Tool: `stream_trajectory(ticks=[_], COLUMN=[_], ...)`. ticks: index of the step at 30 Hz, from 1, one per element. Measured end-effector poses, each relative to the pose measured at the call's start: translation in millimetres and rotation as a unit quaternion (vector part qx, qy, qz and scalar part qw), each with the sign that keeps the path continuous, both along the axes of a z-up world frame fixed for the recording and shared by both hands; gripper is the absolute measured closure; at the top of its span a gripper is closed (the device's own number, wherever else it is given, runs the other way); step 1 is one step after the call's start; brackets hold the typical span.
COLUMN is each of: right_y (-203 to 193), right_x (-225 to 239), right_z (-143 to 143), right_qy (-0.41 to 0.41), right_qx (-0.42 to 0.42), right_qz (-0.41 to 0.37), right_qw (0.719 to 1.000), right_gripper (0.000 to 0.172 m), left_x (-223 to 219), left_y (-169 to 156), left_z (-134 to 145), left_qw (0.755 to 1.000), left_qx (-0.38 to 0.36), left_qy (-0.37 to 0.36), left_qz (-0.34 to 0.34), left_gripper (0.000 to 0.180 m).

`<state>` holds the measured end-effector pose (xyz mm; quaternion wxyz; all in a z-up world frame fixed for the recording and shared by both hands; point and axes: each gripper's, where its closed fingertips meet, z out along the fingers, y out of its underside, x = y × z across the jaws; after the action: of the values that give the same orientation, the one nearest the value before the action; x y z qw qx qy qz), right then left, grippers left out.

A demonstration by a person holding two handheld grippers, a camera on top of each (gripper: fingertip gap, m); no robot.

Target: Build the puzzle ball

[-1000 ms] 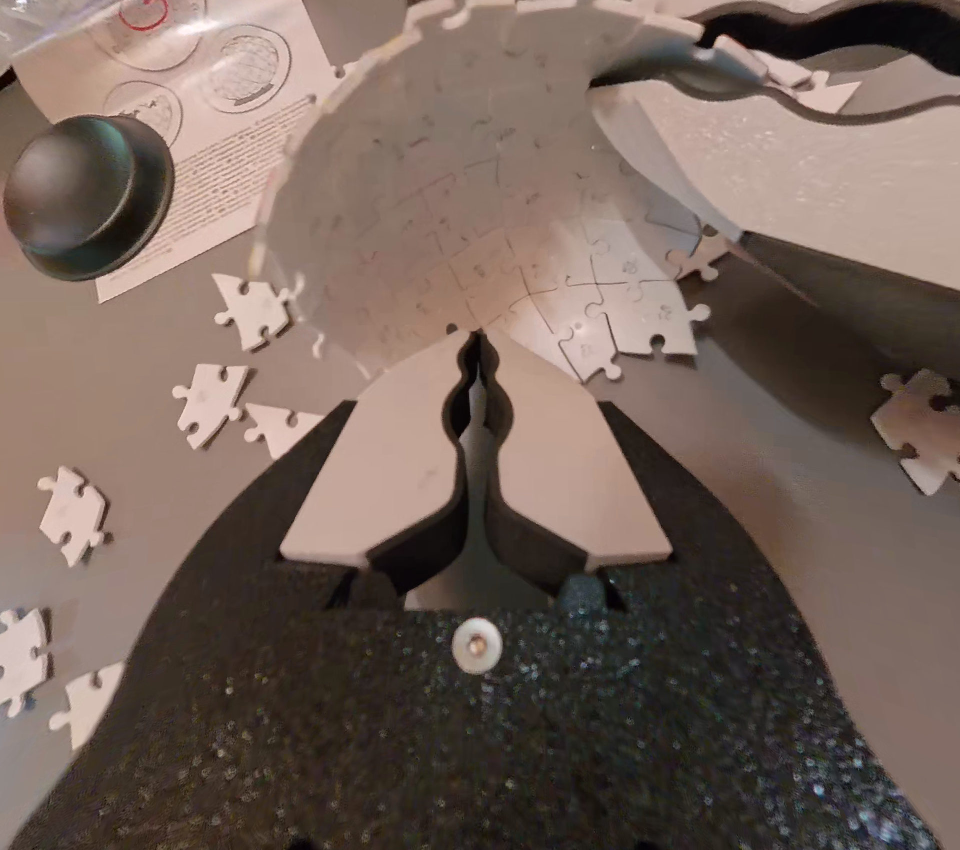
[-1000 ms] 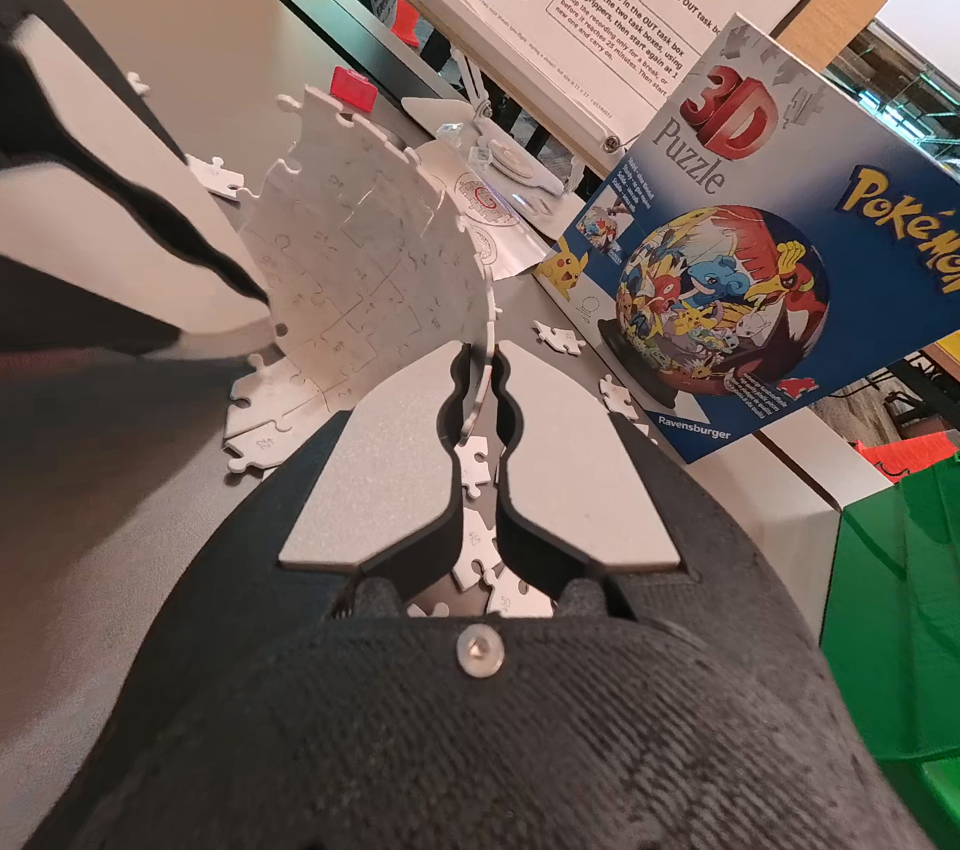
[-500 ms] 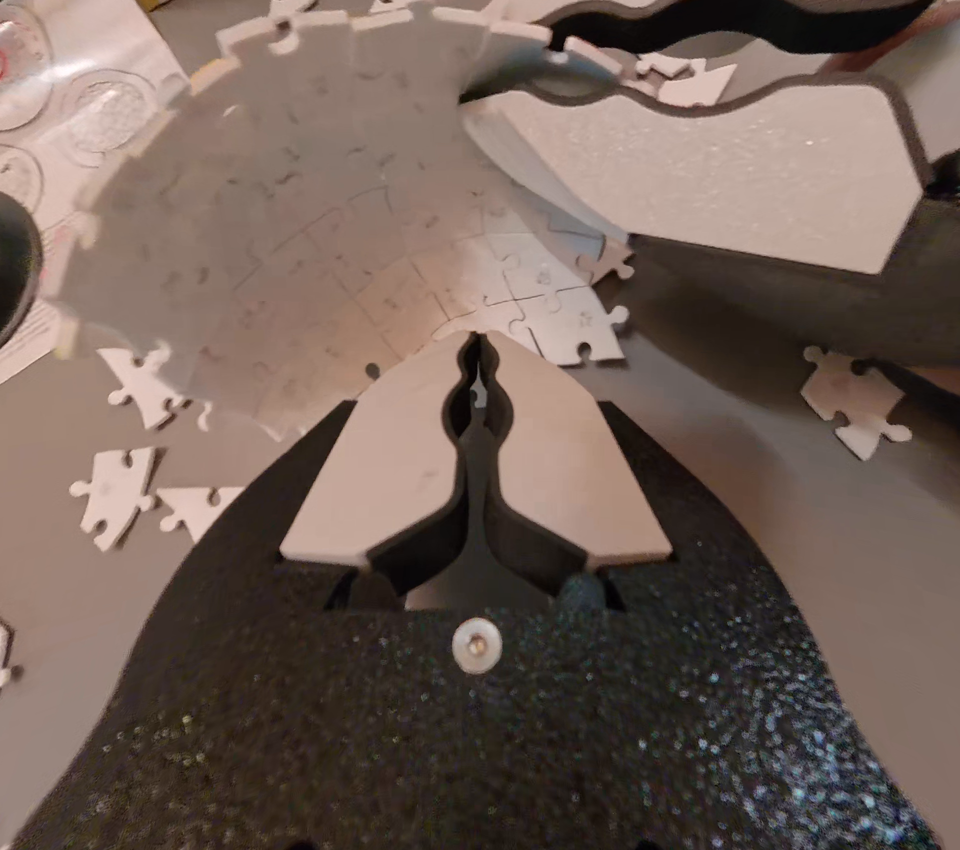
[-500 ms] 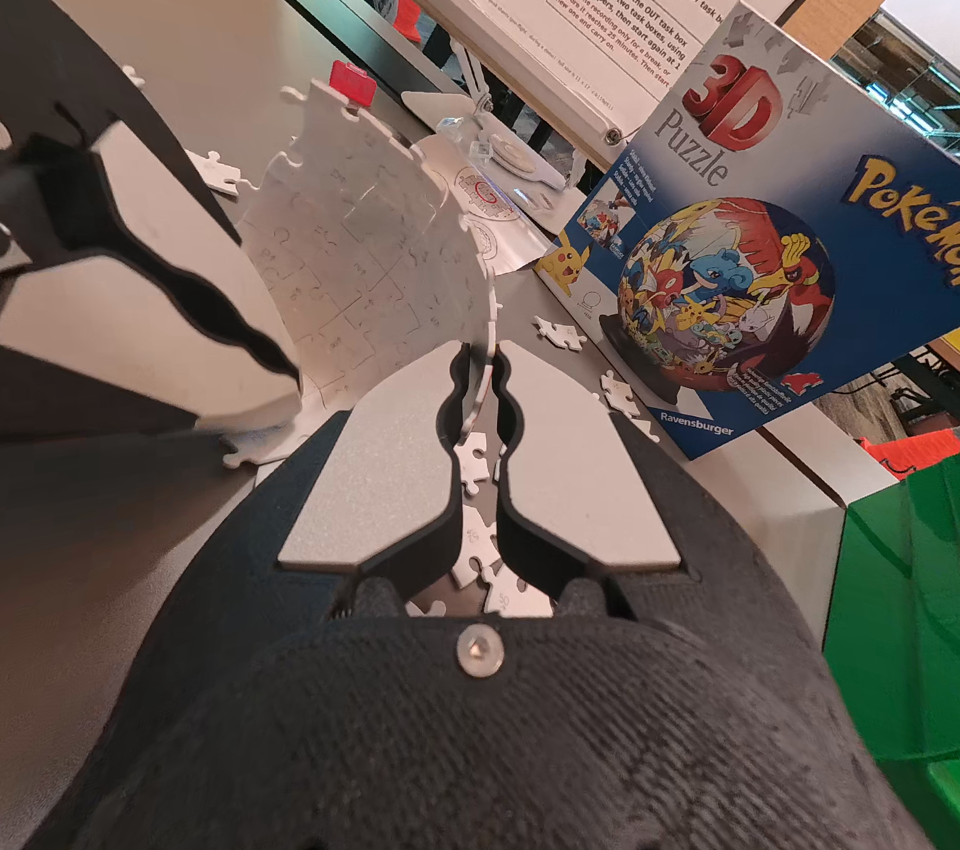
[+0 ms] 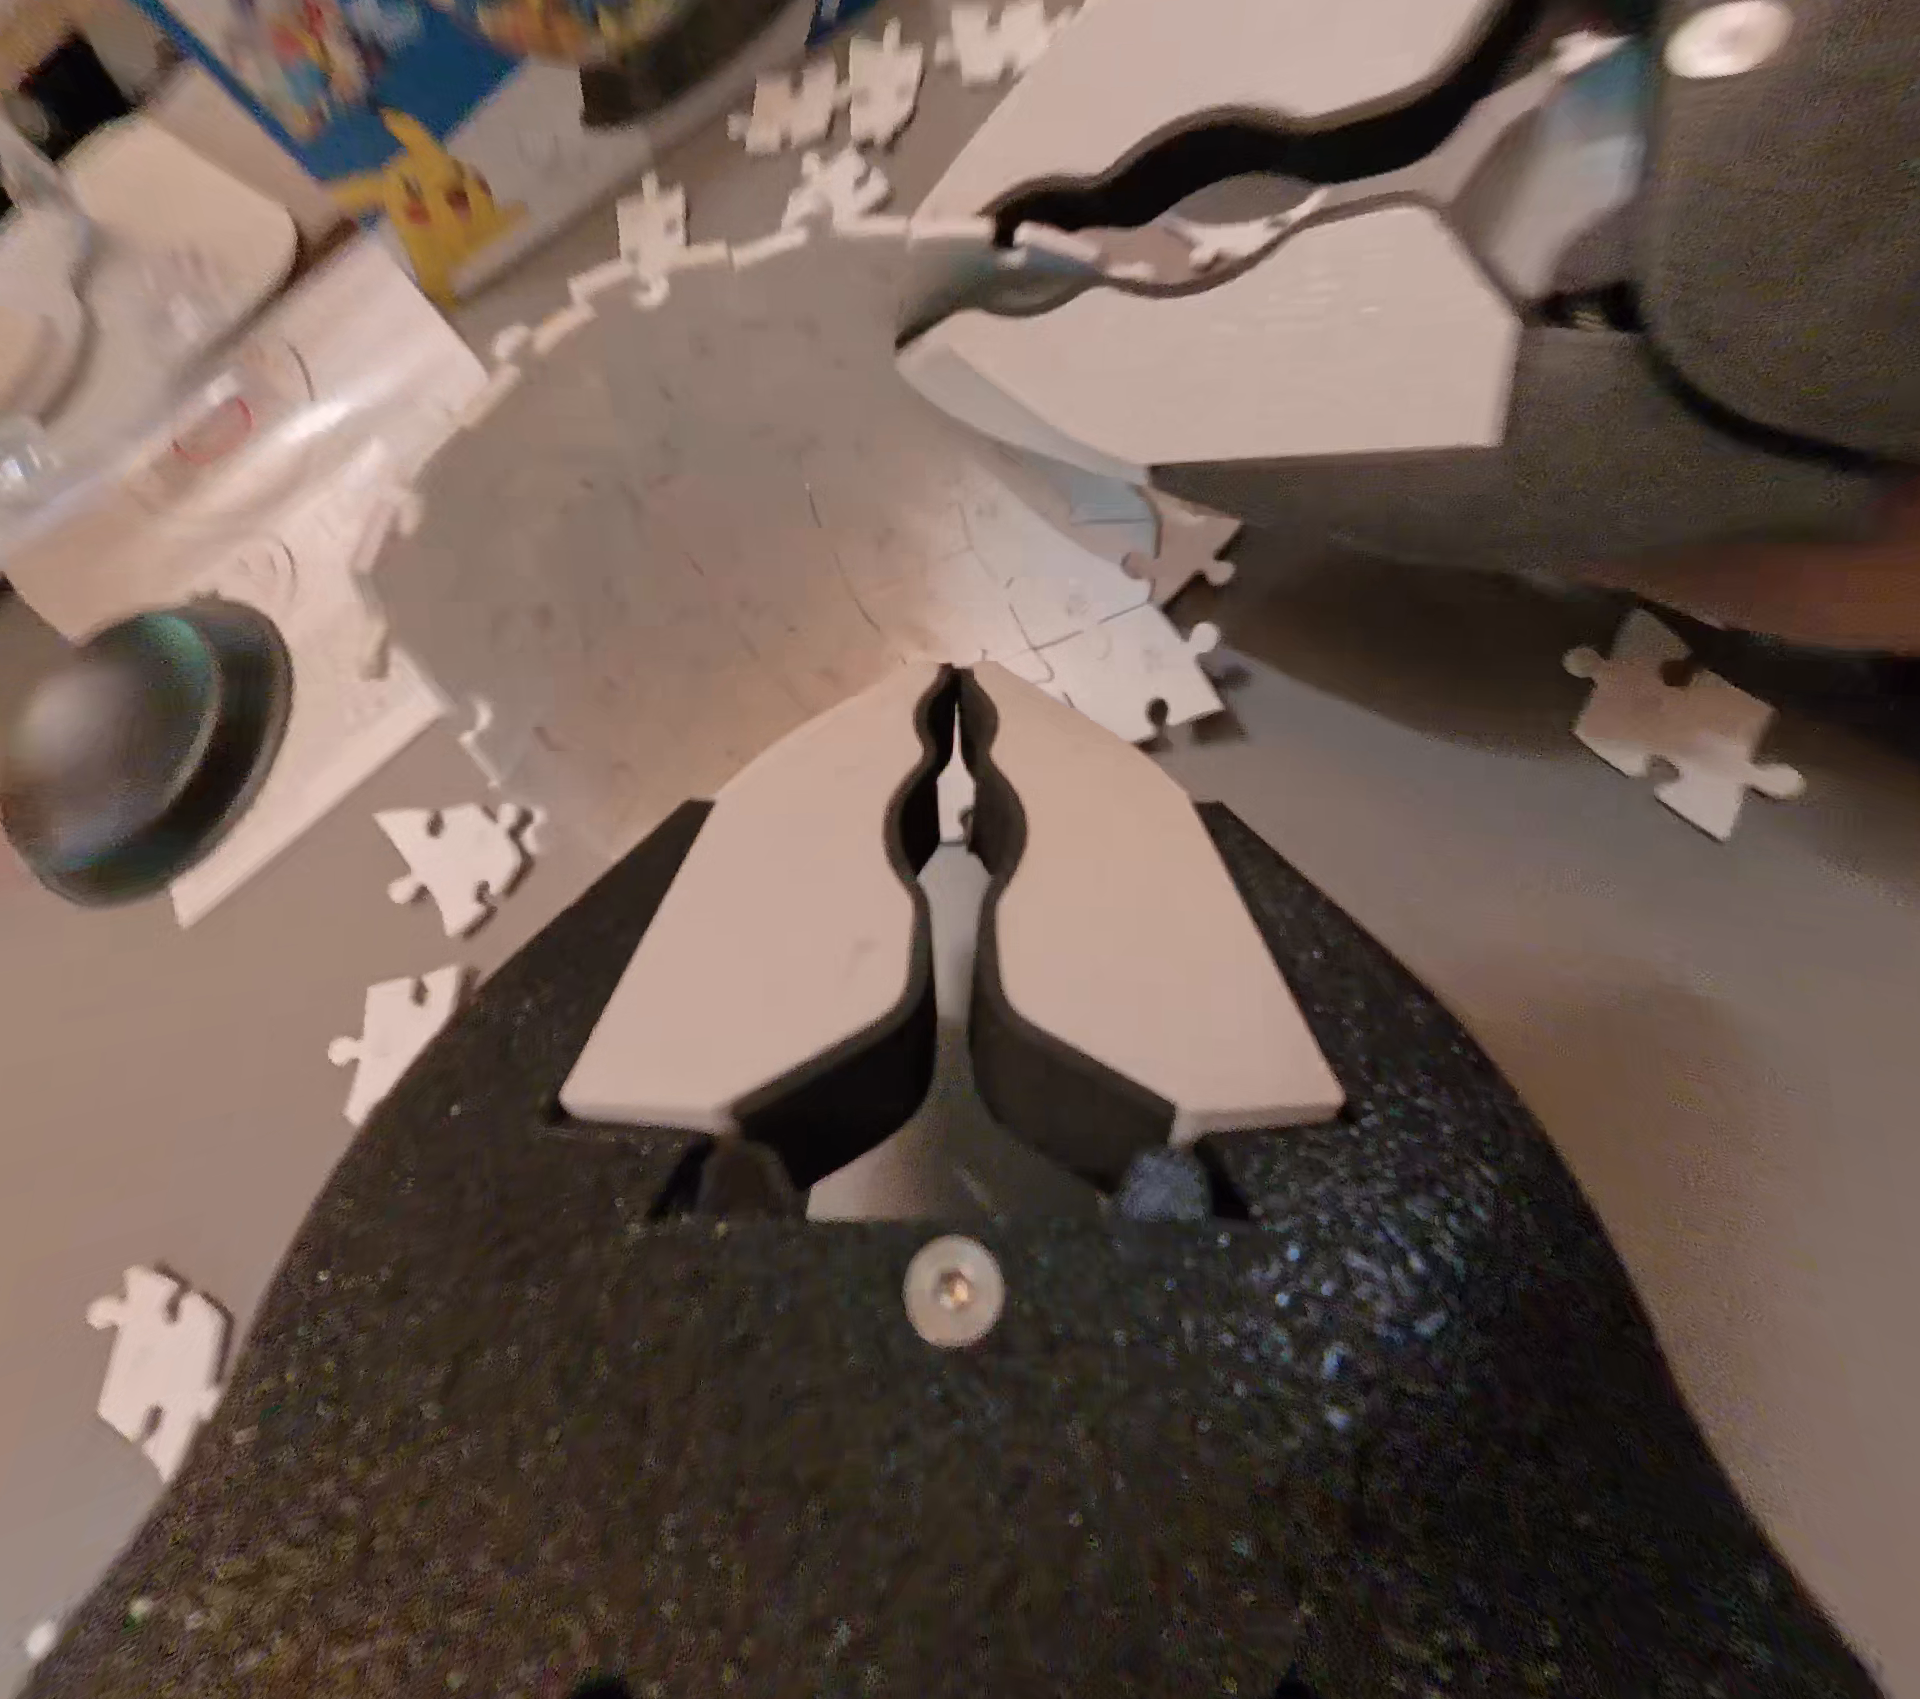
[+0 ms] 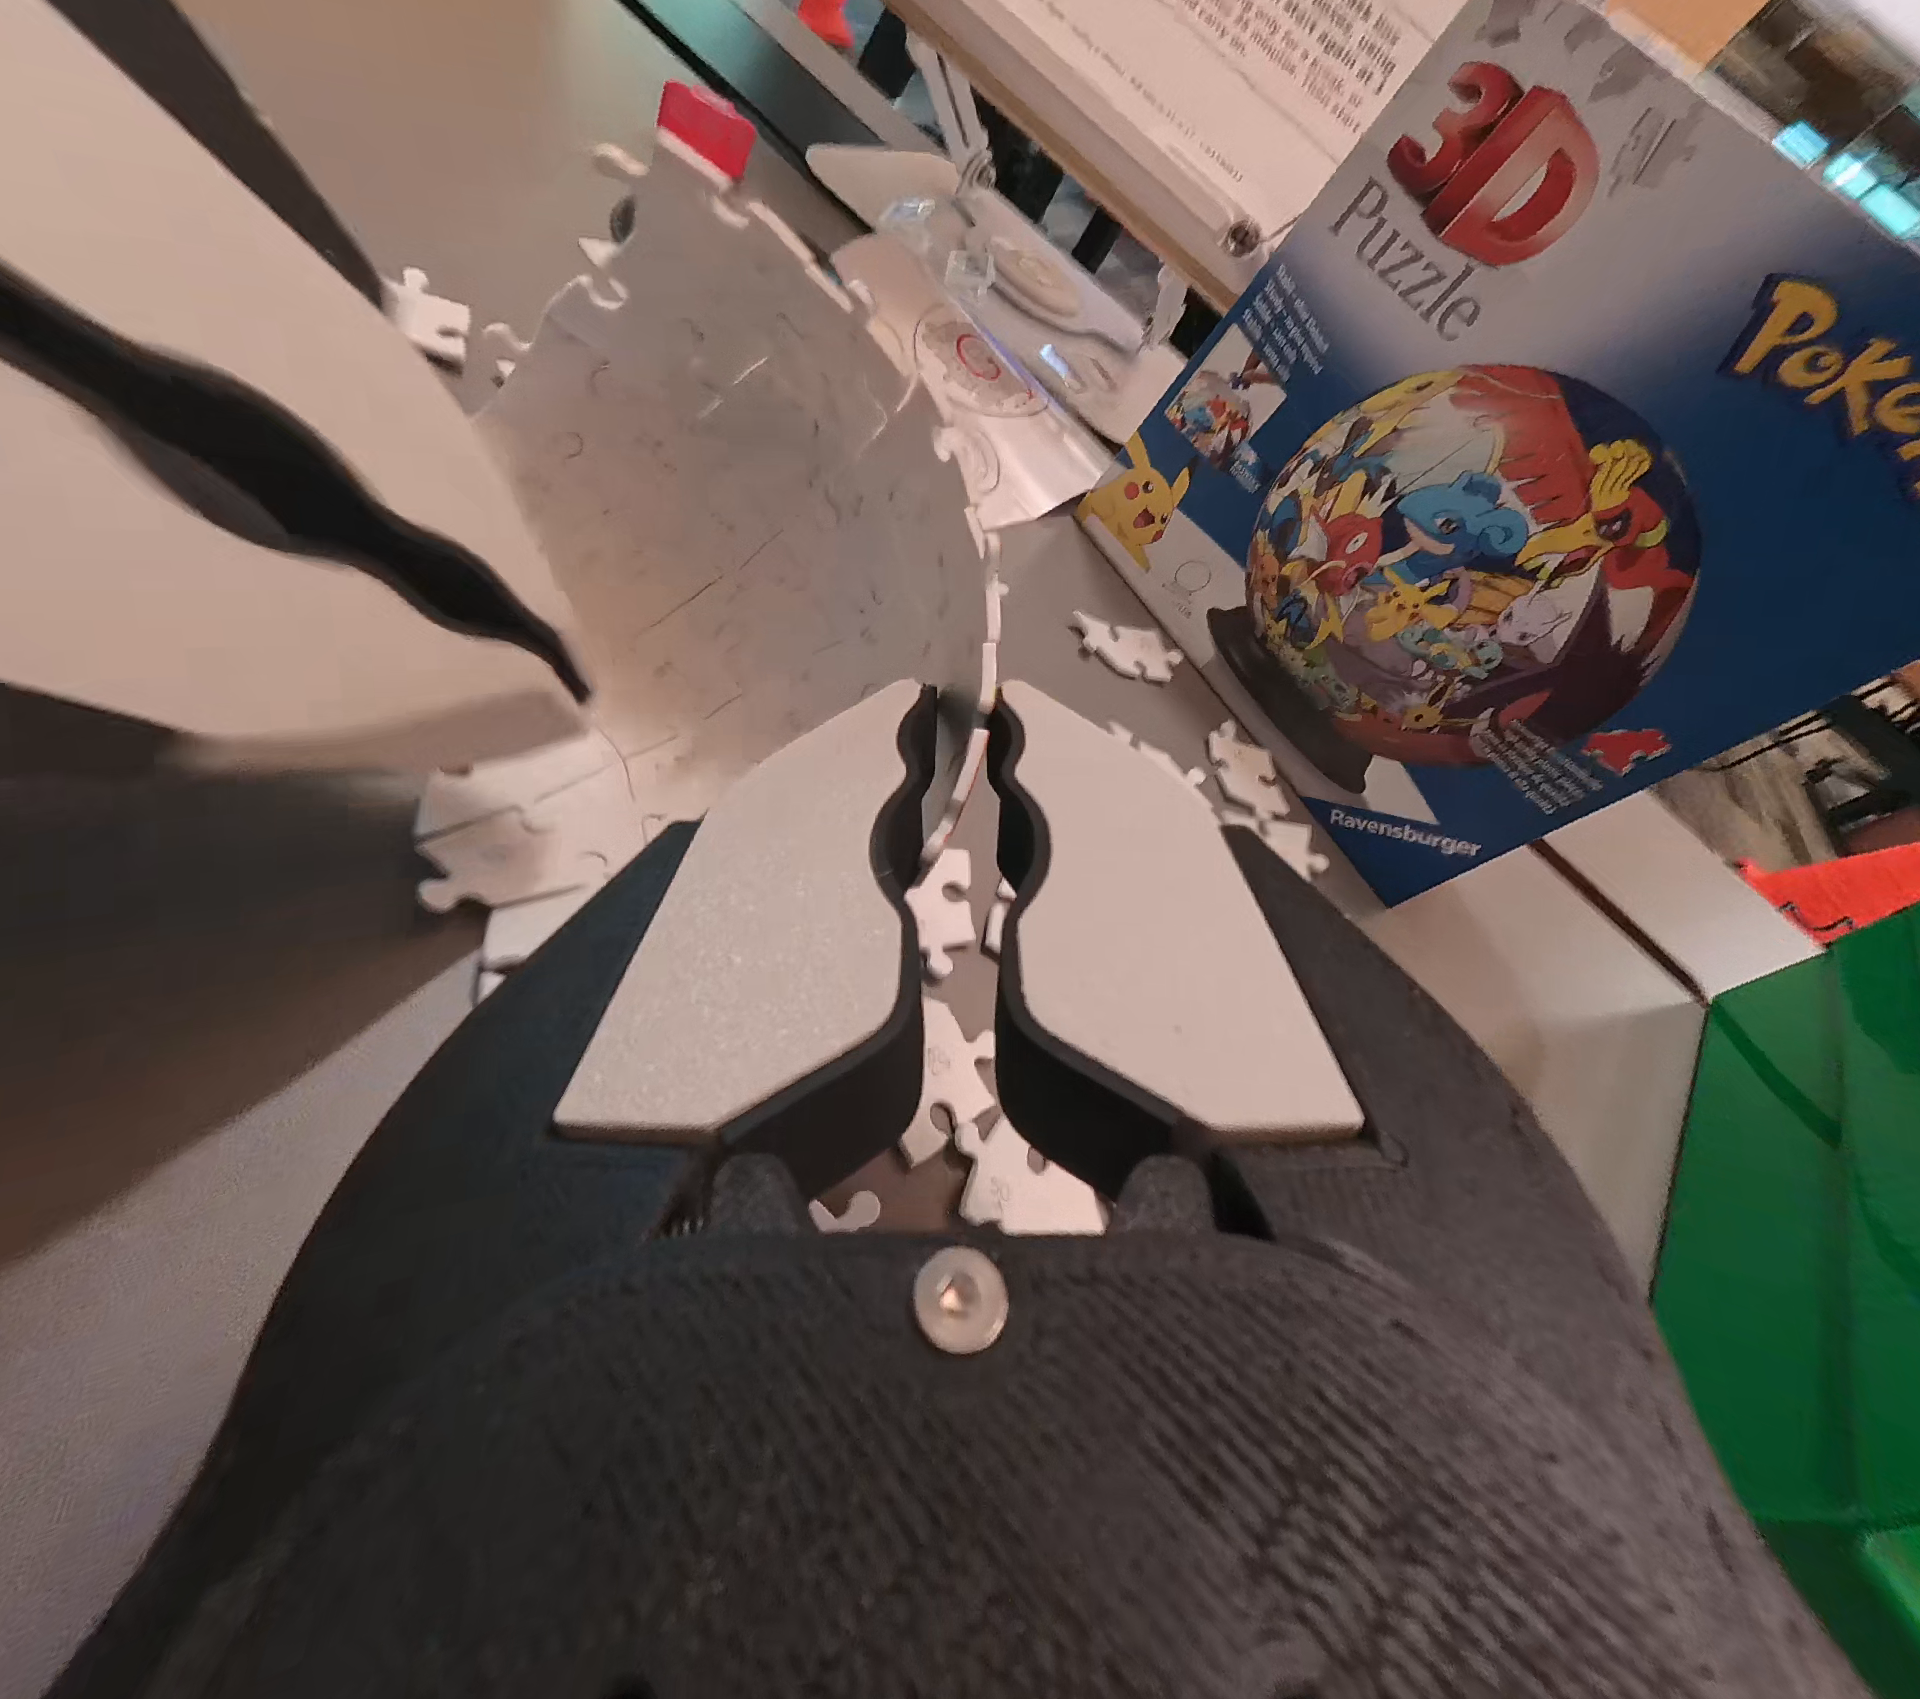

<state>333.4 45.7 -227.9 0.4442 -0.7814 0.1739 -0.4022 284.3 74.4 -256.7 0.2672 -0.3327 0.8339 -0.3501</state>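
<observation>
Only rightward: green bin (image 6: 1808, 1234) beside puzzle box (image 6: 1558, 506).

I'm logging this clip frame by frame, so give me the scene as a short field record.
Left gripper: shut on the near edge of the curved puzzle shell
Right gripper: shut on the shell's opposite rim
Shell: white, bowl-shaped, pieces joined
Loose pieces: scattered on the grey table
Behind: blue puzzle box, instruction sheet
Left: black round stand
</observation>
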Motion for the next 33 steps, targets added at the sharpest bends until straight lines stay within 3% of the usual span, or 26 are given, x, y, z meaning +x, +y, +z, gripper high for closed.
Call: stream_trajectory(ticks=[1, 5, 7, 12, 18, 24, 33], right_y=[-1, -2, -1, 0, -1, -2, -3], right_x=[1, 6, 8, 11, 12, 12, 12], right_z=[-2, -9, -14, -20, -22, -23, -24], right_qy=[0.01, 0.052, 0.07, 0.099, 0.109, 0.116, 0.117], right_qx=[0.0, 0.001, -0.007, -0.014, -0.015, -0.013, -0.014], right_qz=[-0.001, 0.003, 0.006, 0.016, 0.022, 0.024, 0.024], right_qw=[1.0, 0.999, 0.998, 0.995, 0.994, 0.993, 0.993], right_gripper=[0.163, 0.162, 0.16, 0.158, 0.158, 0.157, 0.157], left_x=[-4, -25, -33, -27, -14, -14, -14], left_y=[0, 2, -2, -4, 0, -2, -2], left_z=[5, 4, 1, -10, -18, -20, -19], left_qw=[1.0, 0.996, 0.992, 0.974, 0.96, 0.954, 0.951], left_qx=[-0.007, 0.005, 0.027, 0.14, 0.201, 0.209, 0.209], left_qy=[-0.018, -0.037, -0.045, -0.102, -0.114, -0.115, -0.113], left_qz=[-0.02, -0.08, -0.11, -0.148, -0.158, -0.183, -0.197], left_gripper=[0.179, 0.151, 0.149, 0.153, 0.168, 0.176, 0.173])
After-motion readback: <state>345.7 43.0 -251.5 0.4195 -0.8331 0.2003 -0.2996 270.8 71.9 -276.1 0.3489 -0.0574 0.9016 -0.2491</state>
